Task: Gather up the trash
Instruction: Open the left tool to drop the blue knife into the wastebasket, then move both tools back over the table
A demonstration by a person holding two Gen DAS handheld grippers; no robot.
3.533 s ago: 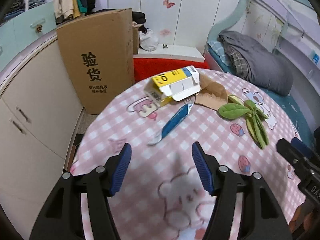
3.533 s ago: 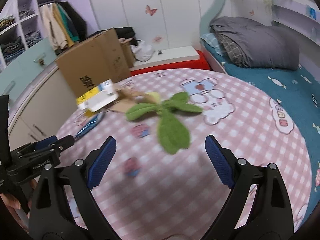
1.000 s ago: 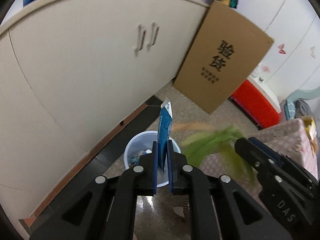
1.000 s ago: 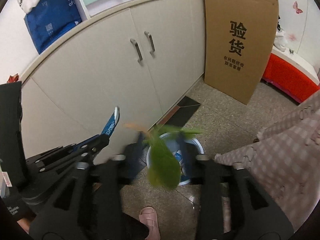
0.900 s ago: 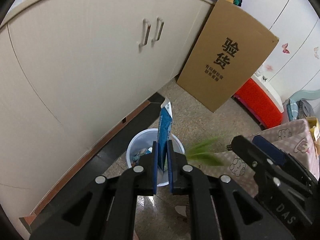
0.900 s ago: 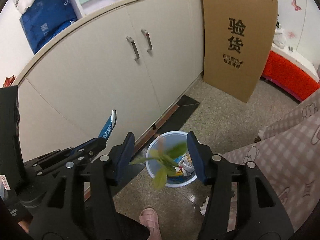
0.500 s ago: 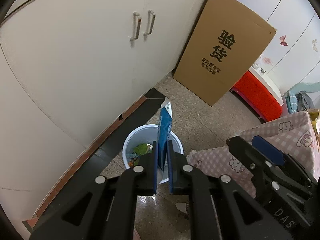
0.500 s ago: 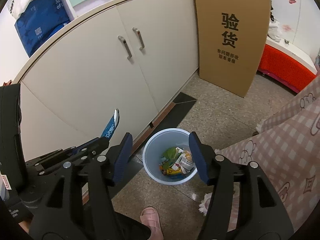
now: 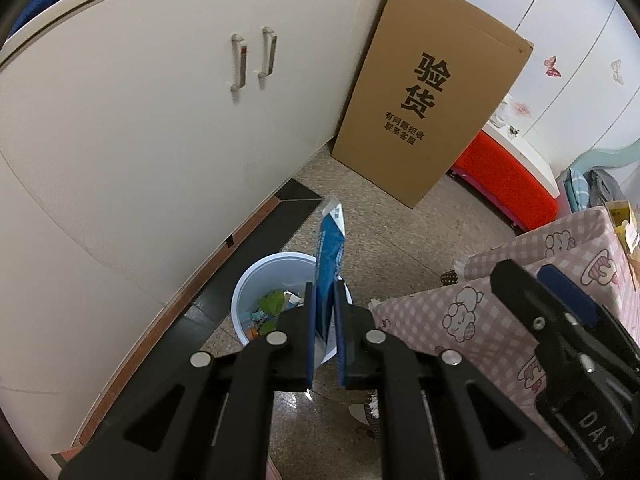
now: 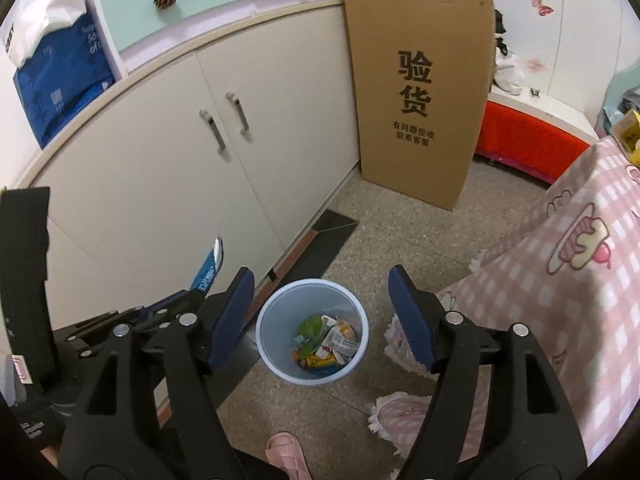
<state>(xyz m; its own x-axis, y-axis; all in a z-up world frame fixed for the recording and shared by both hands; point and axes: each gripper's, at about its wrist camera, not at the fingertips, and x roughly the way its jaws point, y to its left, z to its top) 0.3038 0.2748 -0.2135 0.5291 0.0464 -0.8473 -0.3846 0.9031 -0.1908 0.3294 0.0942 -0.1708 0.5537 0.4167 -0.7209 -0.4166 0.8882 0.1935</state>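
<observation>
Your left gripper [image 9: 324,336] pinches one blue wrapper [image 9: 331,256] above the single bin [image 10: 312,332]. Your right gripper [image 10: 320,316], its jaws just opening wide, holds nothing.

A blue-and-white wrapper [image 9: 330,256] stands nearly upright, long and flat, its torn white end uppermost, its lower end pinched between the closed pads of the left tool [image 9: 324,344]. In the left wrist view it hangs over the 3 o'clock rim of the trash bin [image 9: 256,280], a small round pale-blue bin standing upright on the speckled floor. Inside the bin lie crumpled packets, white, orange and yellow, with a green leafy piece [image 10: 310,326] at about 10 o'clock of the heap.
</observation>
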